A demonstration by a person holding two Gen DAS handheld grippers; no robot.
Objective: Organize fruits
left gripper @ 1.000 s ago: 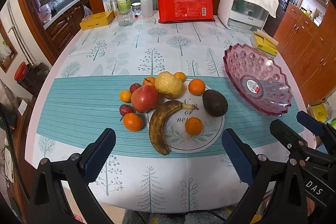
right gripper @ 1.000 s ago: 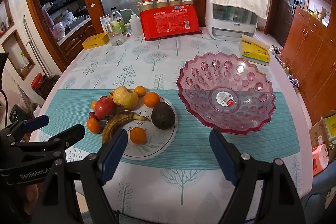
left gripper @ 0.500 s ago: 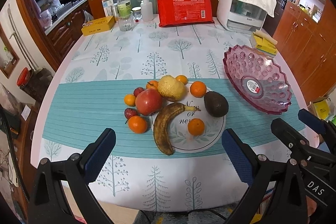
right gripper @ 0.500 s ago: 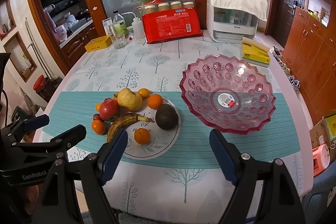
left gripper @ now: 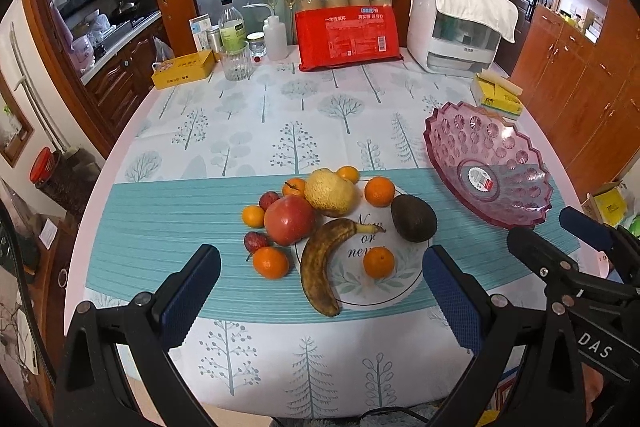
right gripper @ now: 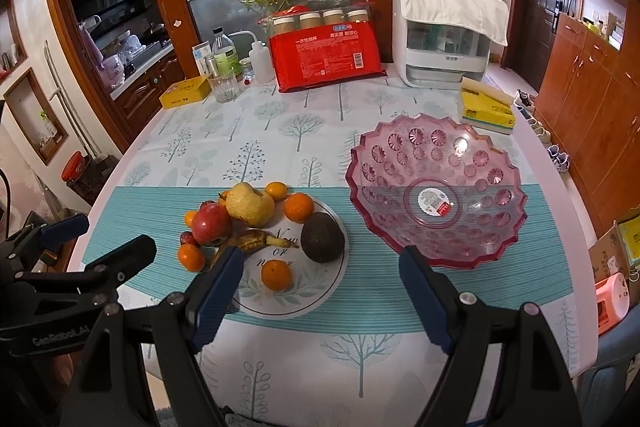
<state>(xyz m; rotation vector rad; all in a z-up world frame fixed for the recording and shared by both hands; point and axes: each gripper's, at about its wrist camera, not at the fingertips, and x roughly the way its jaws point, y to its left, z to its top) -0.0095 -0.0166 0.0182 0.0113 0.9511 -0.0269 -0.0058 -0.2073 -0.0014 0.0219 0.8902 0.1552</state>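
While both tongs hang over the near edge of the worktop [left gripper: 256,115], nothing is in their grip: the left tongs [left gripper: 320,291] gape wide with blue pads empty, and the right tongs [right gripper: 320,287] are spread just as wide. The landmark is the round white plate [left gripper: 384,291], lettered "Now or never". On it lie a browned banana [left gripper: 320,267], a dark avocado [left gripper: 413,218] and a small orange [left gripper: 378,261]. At the plate's far edge sits a yellow pear [left gripper: 330,191]; just left of the plate, a red apple [left gripper: 289,220] and more small oranges. Right of the plate stands the pink plastic fruit bowl [right gripper: 434,187], only a sticker inside. Far beyond the plate, a red packet [right gripper: 326,57] carries Chinese print. One tong body reads "DAS", the other "GenRobot.AI".
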